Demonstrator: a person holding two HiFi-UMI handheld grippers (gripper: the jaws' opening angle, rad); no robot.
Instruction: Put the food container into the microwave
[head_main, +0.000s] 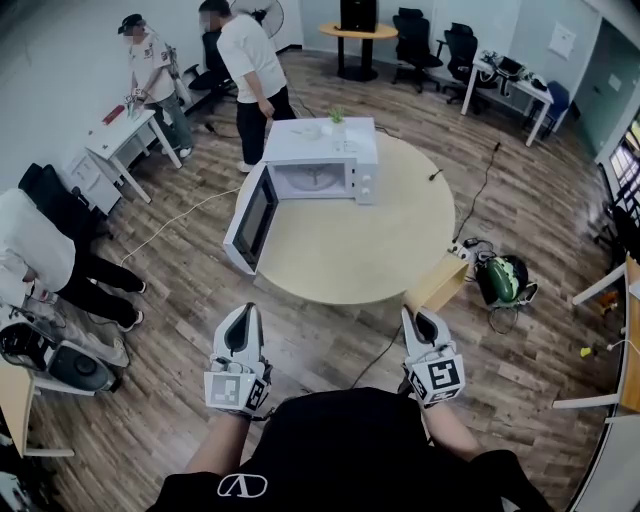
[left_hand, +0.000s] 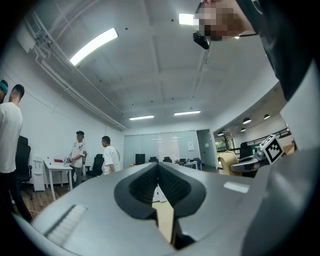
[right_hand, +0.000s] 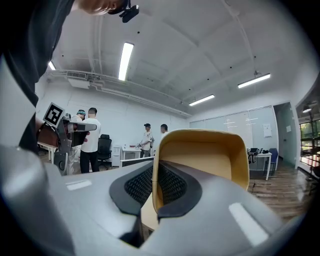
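The white microwave (head_main: 322, 158) stands on the far side of the round wooden table (head_main: 350, 255), its door (head_main: 250, 218) swung wide open to the left and its cavity empty. The food container (head_main: 438, 286) is a tan, open-topped tub. My right gripper (head_main: 424, 322) is shut on its wall, short of the table's near edge. In the right gripper view the container (right_hand: 205, 155) fills the middle, one side pinched by the right gripper (right_hand: 154, 169). My left gripper (head_main: 240, 335) is shut and holds nothing. In its own view the left gripper (left_hand: 158, 166) points toward the table.
A small plant (head_main: 337, 116) sits on the microwave. A black cable (head_main: 478, 195) runs across the floor to a green and black object (head_main: 504, 278) right of the table. Two people (head_main: 248, 70) stand behind the microwave, and another person (head_main: 45, 262) is at the left.
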